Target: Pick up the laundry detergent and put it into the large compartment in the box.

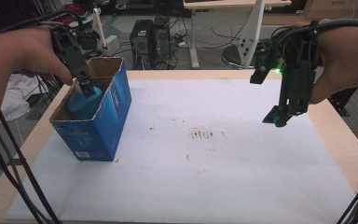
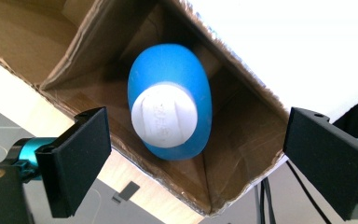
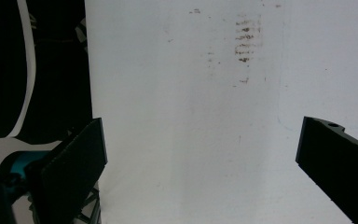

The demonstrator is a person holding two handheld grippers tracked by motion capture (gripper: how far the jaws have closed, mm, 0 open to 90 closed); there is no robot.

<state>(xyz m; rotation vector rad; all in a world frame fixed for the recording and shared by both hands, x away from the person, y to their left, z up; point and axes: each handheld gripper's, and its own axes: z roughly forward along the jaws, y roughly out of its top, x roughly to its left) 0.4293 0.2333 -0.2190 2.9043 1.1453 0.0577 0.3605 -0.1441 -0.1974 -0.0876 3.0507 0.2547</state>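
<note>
Near the bench's far left corner, the left claw [image 1: 86, 87] hangs wide above a blue bottle [image 2: 170, 100] apparently upright inside the cardboard box [image 1: 109, 121]; the right claw [image 1: 275, 117] gapes empty.

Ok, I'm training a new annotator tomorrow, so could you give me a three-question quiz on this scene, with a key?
1. True or false: the blue plastic bottle with the white cap stands inside the open blue cardboard box.
2. Which claw hangs over the bare white sheet? A) left claw B) right claw
3. Fill in: the left claw's jaws stand ____, touching nothing.

Key: 1. True, as the left gripper view shows from above. 2. B, with brown smudges on the sheet nearby. 3. Open; the bottle sits between and beyond the pads, free of both.
</note>
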